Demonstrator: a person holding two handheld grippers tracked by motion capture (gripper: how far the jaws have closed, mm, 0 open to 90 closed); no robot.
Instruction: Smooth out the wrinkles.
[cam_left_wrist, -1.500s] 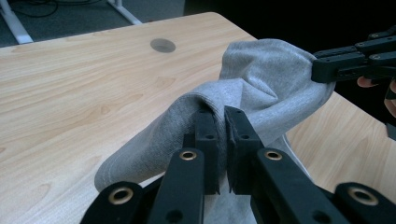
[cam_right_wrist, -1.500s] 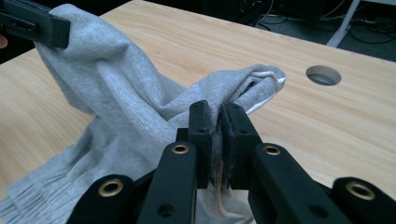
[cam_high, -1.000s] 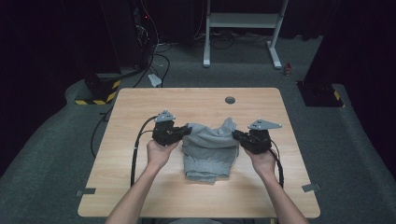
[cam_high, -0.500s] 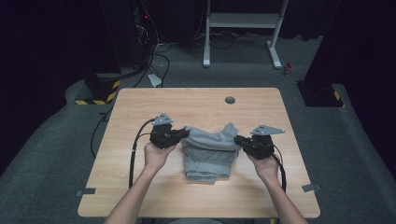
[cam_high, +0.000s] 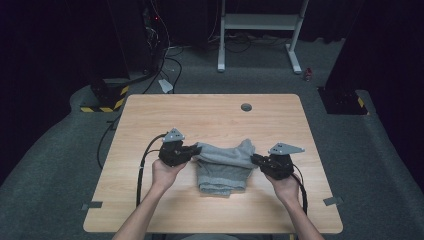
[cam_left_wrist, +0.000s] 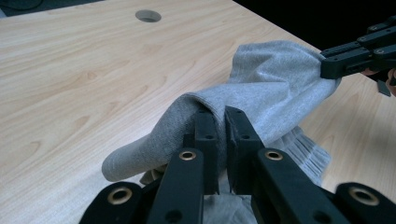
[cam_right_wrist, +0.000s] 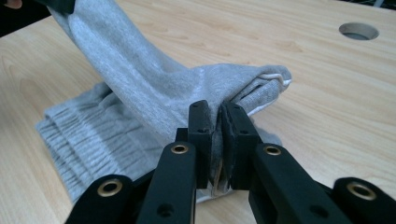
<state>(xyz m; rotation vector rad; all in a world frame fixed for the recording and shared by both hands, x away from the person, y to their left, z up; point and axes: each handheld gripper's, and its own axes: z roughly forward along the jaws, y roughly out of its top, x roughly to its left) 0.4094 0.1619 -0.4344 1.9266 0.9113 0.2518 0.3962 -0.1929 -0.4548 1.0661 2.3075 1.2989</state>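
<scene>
A grey knitted garment (cam_high: 223, 165) lies folded on the wooden table (cam_high: 210, 120), its upper layer lifted between both hands. My left gripper (cam_high: 196, 149) is shut on the cloth's left end; in the left gripper view the jaws pinch a fold of the garment (cam_left_wrist: 261, 88) at my left gripper (cam_left_wrist: 221, 122). My right gripper (cam_high: 255, 159) is shut on the right end, and in the right gripper view the garment (cam_right_wrist: 140, 79) runs up from my right gripper (cam_right_wrist: 217, 115) toward the other jaws. The ribbed hem (cam_right_wrist: 70, 135) rests on the table.
A round cable hole (cam_high: 246, 106) sits near the table's far edge. Black cables (cam_high: 145, 160) trail from the left gripper across the table's left side. Beyond the table stand a white frame (cam_high: 260, 30) and dark equipment on grey carpet.
Both hands have come nearer to me with the cloth and the right one has sunk a little. The lifted fold hangs lower over the folded part.
</scene>
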